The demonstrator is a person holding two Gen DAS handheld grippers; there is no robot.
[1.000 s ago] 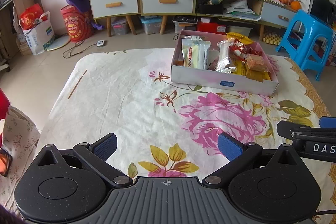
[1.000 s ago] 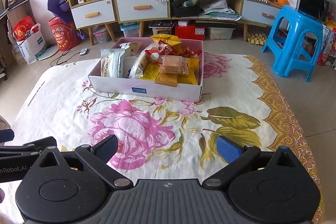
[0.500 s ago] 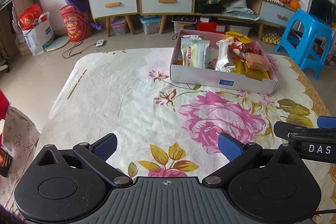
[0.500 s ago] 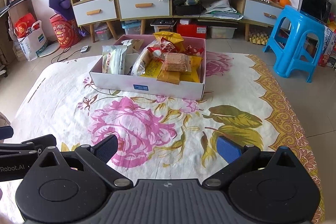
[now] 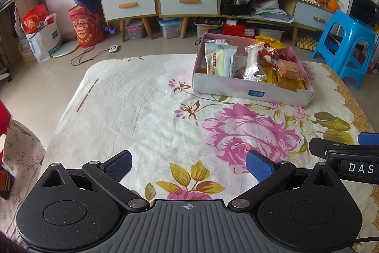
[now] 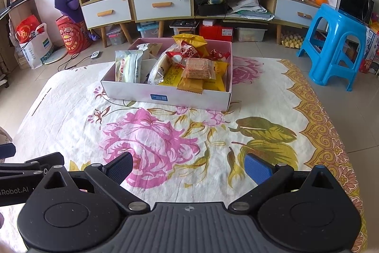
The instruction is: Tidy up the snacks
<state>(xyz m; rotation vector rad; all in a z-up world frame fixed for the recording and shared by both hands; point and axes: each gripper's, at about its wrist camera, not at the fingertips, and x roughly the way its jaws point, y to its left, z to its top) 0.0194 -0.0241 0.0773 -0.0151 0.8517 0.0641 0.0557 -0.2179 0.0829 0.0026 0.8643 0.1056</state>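
Nothing loose on the floral cloth (image 6: 165, 134); bare fabric from near edge to far. At 12 o'clock in the right view, 1 o'clock in the left, a shallow box (image 6: 165, 96), well apart from both claws. Inside, every visible snack (image 6: 197, 68): pale green-white packets (image 6: 129, 66) upright at the box's 9 o'clock end, a clear bag (image 6: 157, 70) leaning mid-box, cracker stack atop yellow packets (image 6: 189, 84) at 3 o'clock, red wrappers (image 6: 187, 51) and a yellow bag behind. Gathering looks finished, judging by the bare cloth; still heaped rather than lined up, so tidying inside the box perhaps left.

Left claw (image 5: 188, 164) spread wide, holding nothing, low over the cloth at 6 o'clock. Right claw (image 6: 188, 165) likewise wide apart and empty, just beside the left one.
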